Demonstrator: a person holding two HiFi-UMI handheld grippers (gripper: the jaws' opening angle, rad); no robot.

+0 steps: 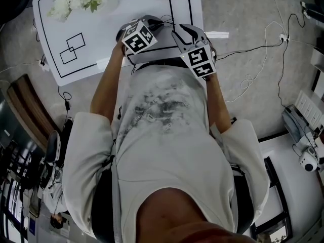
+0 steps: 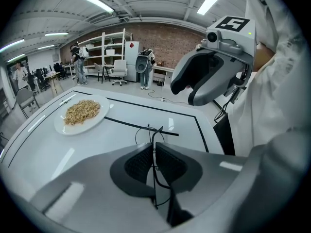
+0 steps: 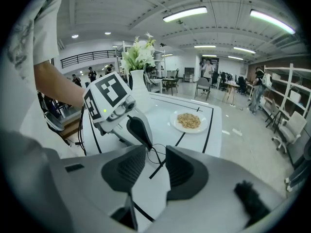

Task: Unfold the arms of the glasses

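Observation:
Thin black wire-framed glasses [image 2: 154, 136] lie near the front edge of the white table [image 1: 101, 34]. My left gripper [image 2: 154, 152] is shut on a thin wire part of them, which runs between its nearly closed ribbed pads. In the right gripper view one dark finger [image 3: 137, 129] of the left gripper reaches down onto the glasses [image 3: 160, 155]. My right gripper [image 3: 155, 152] stands open just short of the glasses, nothing between its pads. In the head view the left gripper [image 1: 157, 24] and the right gripper [image 1: 185, 33] point toward each other over the table edge.
A white plate of grain-like food [image 2: 80, 113] sits farther back on the table. A vase of white flowers [image 3: 138, 57] stands at the table's far left corner. Black lines mark the tabletop. Cables trail on the floor to the right [image 1: 253, 49].

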